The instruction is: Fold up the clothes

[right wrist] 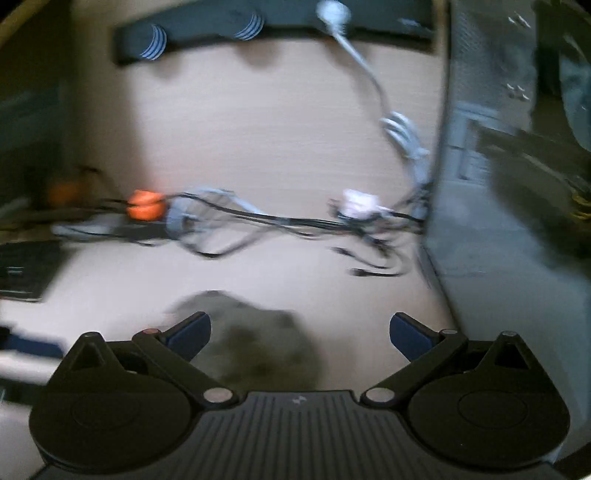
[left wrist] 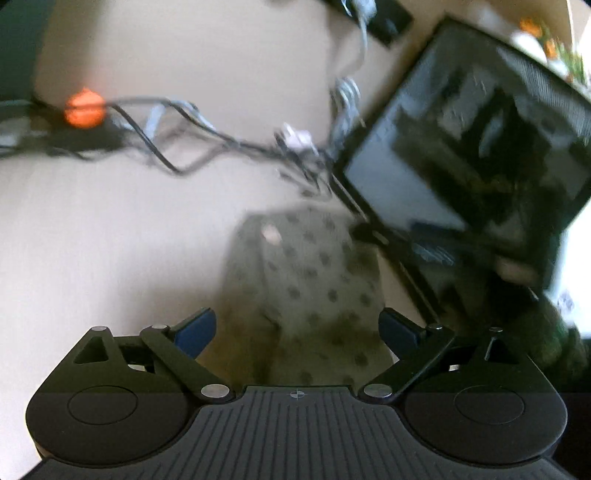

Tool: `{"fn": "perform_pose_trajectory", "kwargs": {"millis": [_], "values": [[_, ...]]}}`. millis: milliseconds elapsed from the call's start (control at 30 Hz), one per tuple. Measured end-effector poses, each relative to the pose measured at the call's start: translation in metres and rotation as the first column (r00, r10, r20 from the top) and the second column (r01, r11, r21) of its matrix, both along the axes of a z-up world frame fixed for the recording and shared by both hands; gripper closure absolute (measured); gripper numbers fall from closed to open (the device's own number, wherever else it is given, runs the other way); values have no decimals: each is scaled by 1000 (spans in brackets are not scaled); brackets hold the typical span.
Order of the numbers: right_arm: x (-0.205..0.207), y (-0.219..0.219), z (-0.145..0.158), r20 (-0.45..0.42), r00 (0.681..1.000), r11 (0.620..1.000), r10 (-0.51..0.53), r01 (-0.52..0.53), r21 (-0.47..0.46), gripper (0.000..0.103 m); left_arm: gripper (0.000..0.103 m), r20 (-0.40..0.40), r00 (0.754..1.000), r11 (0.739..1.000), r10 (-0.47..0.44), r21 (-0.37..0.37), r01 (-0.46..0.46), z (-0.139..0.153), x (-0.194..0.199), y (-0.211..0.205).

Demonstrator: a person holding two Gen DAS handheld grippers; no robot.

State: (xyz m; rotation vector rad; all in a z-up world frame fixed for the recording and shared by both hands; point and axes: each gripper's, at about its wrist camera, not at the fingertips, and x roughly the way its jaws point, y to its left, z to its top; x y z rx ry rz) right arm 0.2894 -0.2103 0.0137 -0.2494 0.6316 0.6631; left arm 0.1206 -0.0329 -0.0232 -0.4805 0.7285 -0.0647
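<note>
A pale garment with dark dots (left wrist: 306, 291) lies on the light wooden table (left wrist: 110, 240), bunched into a narrow heap. My left gripper (left wrist: 297, 332) is open, its blue pads on either side of the garment's near end and above it. In the right wrist view the same garment (right wrist: 251, 343) shows as a blurred grey heap under my right gripper (right wrist: 300, 332), which is open and empty. Both views are blurred by motion.
A dark monitor (left wrist: 472, 155) stands at the right, close to the garment. A tangle of black and grey cables (right wrist: 266, 218) with an orange plug (right wrist: 144, 209) crosses the table behind it. A black power strip (right wrist: 266, 26) lies at the far edge.
</note>
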Motion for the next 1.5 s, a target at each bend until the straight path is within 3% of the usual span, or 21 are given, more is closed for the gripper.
{"fn": "perform_pose_trajectory", "kwargs": {"millis": [33, 100, 167, 333, 433, 533, 633, 767, 867, 933, 1000, 1033, 1200, 1267, 1333, 1433, 1500], "values": [[8, 5, -7, -13, 1000, 1000, -8, 8, -23, 0, 18, -13, 1000, 999, -28, 29, 28, -2, 1, -9], [23, 17, -26, -41, 999, 998, -20, 17, -61, 0, 18, -25, 998, 986, -58, 158, 62, -3, 0, -27], [36, 27, -43, -65, 997, 996, -31, 25, -89, 0, 18, -42, 997, 969, -68, 236, 76, -5, 0, -39], [35, 22, -45, -77, 996, 996, -39, 33, -80, 0, 18, -76, 995, 946, -64, 312, 85, -3, -4, -54], [25, 9, -27, -44, 999, 998, -21, 19, -52, 0, 17, -91, 995, 953, -50, 295, 75, 0, -8, -54], [6, -13, -9, -76, 996, 998, 52, -51, 21, 0, 16, -98, 995, 958, -34, 282, 60, 1, -14, -52], [-13, -27, -2, -144, 984, 994, 102, -95, 54, 0, 15, -99, 995, 960, -17, 276, 44, 4, -18, -47], [-35, -34, 1, -211, 974, 996, 77, -65, 62, 0, 11, -83, 997, 955, 13, 296, 12, 11, -28, -37], [-52, -32, -6, -281, 954, 992, 107, -81, 100, 0, 10, -48, 995, 967, 82, 244, -67, 17, -42, -15], [-65, -25, -24, -290, 951, 994, 107, -98, 45, 0, 10, -50, 991, 978, 125, 173, -115, 16, -45, 3], [-77, -18, -42, -230, 970, 995, 84, -96, -40, 0, 10, -65, 986, 979, 151, 147, -140, 11, -45, 12], [-82, -19, -46, -195, 977, 995, 84, -94, -38, 0, 10, -73, 984, 978, 161, 142, -149, 8, -44, 15], [-95, -22, -51, -132, 989, 998, 65, -68, -15, 0, 9, -104, 990, 988, 92, 136, -77, -7, -31, 6], [-93, -25, -51, -187, 981, 998, 57, -55, 15, 0, 12, -100, 993, 993, 61, 109, -50, -11, -29, 3], [-81, -32, -46, -293, 951, 995, 100, -87, 56, 0, 13, -70, 997, 997, 33, 77, -28, -10, -29, 1], [-63, -58, -30, -368, 926, 980, 82, -7, 200, 0, 14, -4, 1000, 995, -17, 95, 17, -2, -27, -9], [-49, -70, -20, -391, 917, 955, 75, 46, 292, 0, 16, -5, 999, 991, -37, 128, 38, -2, -20, -18]]}}
